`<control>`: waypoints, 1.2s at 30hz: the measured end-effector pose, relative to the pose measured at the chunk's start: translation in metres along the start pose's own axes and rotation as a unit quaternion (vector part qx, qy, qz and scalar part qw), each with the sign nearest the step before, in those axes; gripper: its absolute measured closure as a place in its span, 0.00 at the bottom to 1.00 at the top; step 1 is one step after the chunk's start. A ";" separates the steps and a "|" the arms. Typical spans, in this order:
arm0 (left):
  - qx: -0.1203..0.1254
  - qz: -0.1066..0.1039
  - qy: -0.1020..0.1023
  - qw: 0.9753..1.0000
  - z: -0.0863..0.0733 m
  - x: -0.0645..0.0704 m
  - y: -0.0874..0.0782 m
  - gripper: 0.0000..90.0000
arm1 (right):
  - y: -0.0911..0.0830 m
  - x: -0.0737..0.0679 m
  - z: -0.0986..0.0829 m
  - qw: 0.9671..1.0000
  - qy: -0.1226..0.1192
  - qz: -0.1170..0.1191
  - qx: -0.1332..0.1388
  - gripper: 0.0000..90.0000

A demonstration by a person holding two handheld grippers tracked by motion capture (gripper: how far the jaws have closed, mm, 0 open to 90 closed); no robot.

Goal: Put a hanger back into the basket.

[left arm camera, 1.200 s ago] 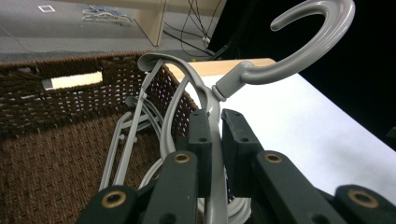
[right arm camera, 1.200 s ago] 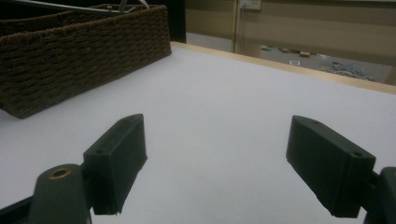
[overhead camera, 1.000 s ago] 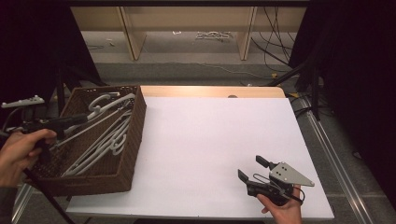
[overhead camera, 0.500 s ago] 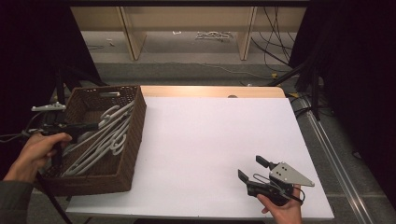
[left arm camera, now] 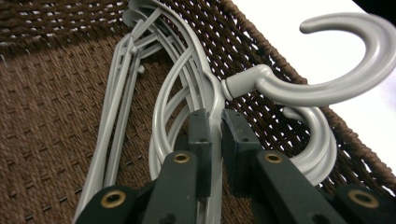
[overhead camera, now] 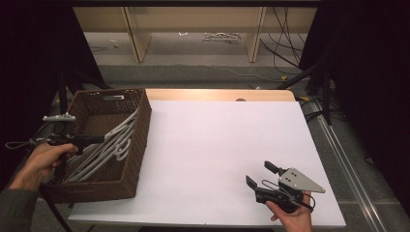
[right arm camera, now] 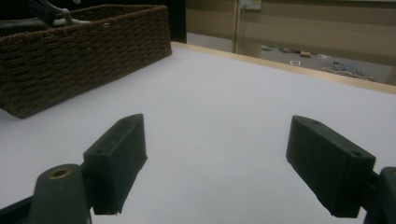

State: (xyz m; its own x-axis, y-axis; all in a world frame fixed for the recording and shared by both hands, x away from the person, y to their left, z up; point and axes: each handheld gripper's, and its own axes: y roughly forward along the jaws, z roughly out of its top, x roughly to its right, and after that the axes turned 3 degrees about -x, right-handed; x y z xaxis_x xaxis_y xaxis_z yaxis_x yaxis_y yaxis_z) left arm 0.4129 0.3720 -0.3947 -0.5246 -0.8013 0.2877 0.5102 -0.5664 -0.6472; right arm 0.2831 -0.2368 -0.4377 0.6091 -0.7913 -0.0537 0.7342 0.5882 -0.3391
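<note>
Spanning most of your view, the white tabletop (overhead camera: 217, 159) carries a brown wicker basket (overhead camera: 140, 145) at its left edge. Inside that basket lies a bundle of grey plastic hangers (overhead camera: 109, 147), hooks leaning on the right wall. Your left hand-held gripper (left arm camera: 215, 128) is pinched tight on the top hanger (left arm camera: 212, 93) just below its hook. Your right hand-held gripper (overhead camera: 261, 175) rests near the tabletop's front right corner, jaws spread wide, holding nothing

Hanger (left arm camera: 205, 88): smooth grey plastic, slight sheen; basket (overhead camera: 138, 145): rough brown wicker; table (overhead camera: 217, 145): matt white; jaws: matt black
</note>
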 end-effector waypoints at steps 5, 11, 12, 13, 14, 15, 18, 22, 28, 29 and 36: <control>-0.024 -0.002 0.009 1.000 -0.002 0.000 0.006 0.92 | -0.002 0.000 0.000 1.000 -0.001 0.000 -0.007 0.24; -0.062 -0.001 0.020 0.998 -0.007 0.005 0.017 0.92 | -0.002 0.000 0.000 1.000 -0.001 0.000 -0.007 0.24; -0.073 -0.002 0.025 0.997 -0.008 0.005 0.018 0.92 | -0.002 0.000 0.000 1.000 -0.001 0.000 -0.007 0.24; -0.067 -0.004 0.019 0.998 -0.010 0.006 0.019 0.91 | -0.002 0.000 0.000 1.000 -0.001 0.000 -0.007 0.24; -0.066 -0.005 0.010 0.998 -0.011 0.006 0.019 0.91 | -0.002 0.000 0.000 1.000 -0.001 0.000 -0.008 0.24; -0.068 -0.006 0.013 0.998 -0.011 0.005 0.018 0.91 | -0.002 0.000 0.000 1.000 -0.001 0.001 -0.009 0.24; -0.071 0.003 0.008 0.997 -0.011 0.003 0.017 0.91 | 0.000 0.000 0.000 1.000 -0.001 0.000 -0.003 0.24; -0.077 0.010 0.014 0.997 -0.011 0.002 0.017 0.90 | -0.001 0.000 0.000 1.000 -0.002 0.000 -0.002 0.24; -0.030 0.017 -0.006 0.999 -0.009 0.007 0.009 0.76 | -0.002 0.000 0.000 1.000 -0.002 0.000 -0.007 0.23; -0.029 0.016 0.001 0.999 -0.009 0.007 0.006 0.72 | -0.002 0.000 0.000 1.000 -0.002 -0.001 -0.007 0.24; 0.007 0.011 -0.001 1.000 -0.008 0.017 -0.001 0.54 | 0.000 -0.001 0.000 1.000 -0.002 0.001 -0.001 0.23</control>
State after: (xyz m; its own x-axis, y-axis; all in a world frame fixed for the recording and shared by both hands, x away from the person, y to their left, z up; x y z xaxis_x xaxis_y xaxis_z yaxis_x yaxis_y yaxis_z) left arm 0.3976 0.3607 -0.3950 -0.5122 -0.8139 0.2743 0.5316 -0.5513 -0.6431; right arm 0.2824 -0.2364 -0.4377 0.6114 -0.7897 -0.0499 0.7330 0.5891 -0.3401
